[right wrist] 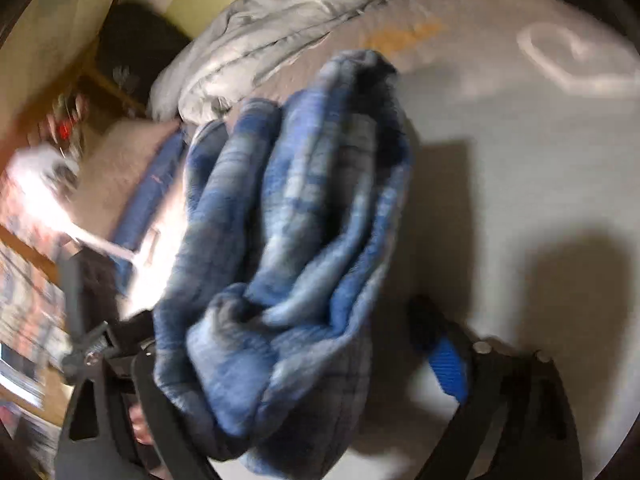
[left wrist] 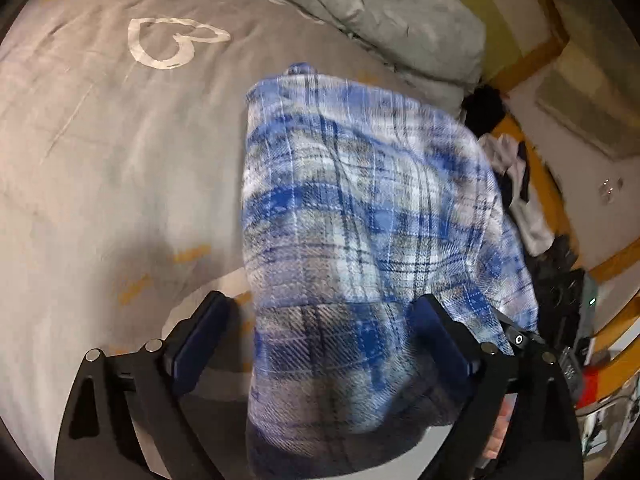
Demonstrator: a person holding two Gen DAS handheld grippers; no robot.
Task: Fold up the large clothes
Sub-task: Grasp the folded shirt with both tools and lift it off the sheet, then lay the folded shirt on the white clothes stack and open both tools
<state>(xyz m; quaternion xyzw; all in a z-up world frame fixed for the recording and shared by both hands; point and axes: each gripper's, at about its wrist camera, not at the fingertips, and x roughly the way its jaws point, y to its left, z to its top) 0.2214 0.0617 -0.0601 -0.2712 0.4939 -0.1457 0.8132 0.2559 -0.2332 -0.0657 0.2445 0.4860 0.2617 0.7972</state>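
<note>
Plainly, both grippers' jaws stand apart around the plaid garment (left wrist: 360, 220); bedsheet (left wrist: 100, 160) lettering unreadable.

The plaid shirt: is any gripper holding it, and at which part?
Neither. Both grippers, left and right, stand open around the shirt.

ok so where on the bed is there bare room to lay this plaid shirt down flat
Bare grey bedsheet lies left of the plaid shirt, below the white heart print. Crowded: the rumpled grey duvet along the far edge, and the clothes pile by the wooden frame.
</note>
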